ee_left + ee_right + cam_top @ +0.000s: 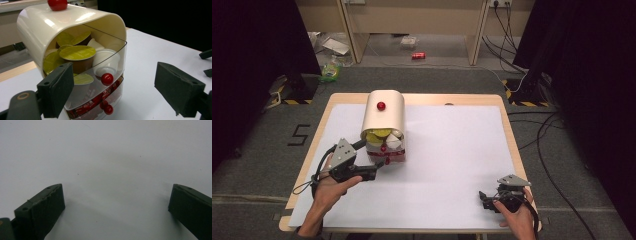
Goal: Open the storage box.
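high view: a cream drawer box with a rounded top and a red knob on it stands on the white sheet that covers the desk, toward the far left part. its clear top drawer is pulled out toward the person, showing yellow-lidded capsules and white cups. the left gripper is held in the left hand just in front of the box, its tips close by the front of the lower drawers; whether they touch cannot be told here. the right gripper lies low in the right hand near the front right corner of the sheet, well apart from the box.

left gripper view: the left gripper's two black jaws stand wide apart with nothing clamped between them. one fingertip pad sits in front of the box's left front edge, the other pad is out over the bare sheet. the top drawer juts out of the cream shell, full of capsules with yellow-green foil lids and a white cup. a small red drawer knob sits on its front. below it, lower drawers hold red packets, with two more red knobs near the bottom.

right gripper view: the right gripper's jaws are spread wide and empty, both pads hovering close above the plain white sheet.
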Motion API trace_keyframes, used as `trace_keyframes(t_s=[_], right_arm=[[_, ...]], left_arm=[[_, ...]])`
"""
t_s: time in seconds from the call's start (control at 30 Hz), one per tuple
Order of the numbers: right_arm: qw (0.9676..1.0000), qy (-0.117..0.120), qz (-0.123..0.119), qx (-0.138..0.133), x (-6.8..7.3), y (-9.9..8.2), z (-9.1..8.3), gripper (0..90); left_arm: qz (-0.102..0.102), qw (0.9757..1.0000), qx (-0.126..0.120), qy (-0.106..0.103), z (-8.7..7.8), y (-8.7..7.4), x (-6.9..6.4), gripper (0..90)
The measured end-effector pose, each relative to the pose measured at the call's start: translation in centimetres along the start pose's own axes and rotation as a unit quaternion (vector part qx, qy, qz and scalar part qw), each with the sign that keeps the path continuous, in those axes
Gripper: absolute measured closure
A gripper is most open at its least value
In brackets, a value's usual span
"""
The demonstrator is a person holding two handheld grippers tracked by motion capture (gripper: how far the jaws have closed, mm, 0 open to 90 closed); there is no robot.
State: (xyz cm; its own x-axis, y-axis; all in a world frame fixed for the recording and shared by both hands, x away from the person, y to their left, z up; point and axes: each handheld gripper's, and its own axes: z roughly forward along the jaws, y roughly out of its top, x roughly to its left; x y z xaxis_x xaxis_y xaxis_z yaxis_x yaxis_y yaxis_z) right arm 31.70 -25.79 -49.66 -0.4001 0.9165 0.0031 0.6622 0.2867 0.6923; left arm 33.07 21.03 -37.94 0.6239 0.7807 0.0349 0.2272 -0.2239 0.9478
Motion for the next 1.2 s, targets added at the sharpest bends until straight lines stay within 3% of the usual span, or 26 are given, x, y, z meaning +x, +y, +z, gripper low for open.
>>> trace_keyframes(t_s=[0.17,0.67,1.2], right_arm=[[1.0000,0.000,0.000,0.000,0.0,0.0,0.0,0.8],[1.0000,0.000,0.000,0.000,0.0,0.0,0.0,0.8],[1.0000,0.000,0.000,0.000,0.0,0.0,0.0,0.8]], left_arm=[[0.008,1.0000,0.003,-0.002,1.0,0.3,0.0,15.5],[0.003,0.9999,0.016,0.003,2.7,0.4,0.8,15.5],[-0.002,0.9995,0.032,0.003,2.9,0.5,0.8,15.4]])
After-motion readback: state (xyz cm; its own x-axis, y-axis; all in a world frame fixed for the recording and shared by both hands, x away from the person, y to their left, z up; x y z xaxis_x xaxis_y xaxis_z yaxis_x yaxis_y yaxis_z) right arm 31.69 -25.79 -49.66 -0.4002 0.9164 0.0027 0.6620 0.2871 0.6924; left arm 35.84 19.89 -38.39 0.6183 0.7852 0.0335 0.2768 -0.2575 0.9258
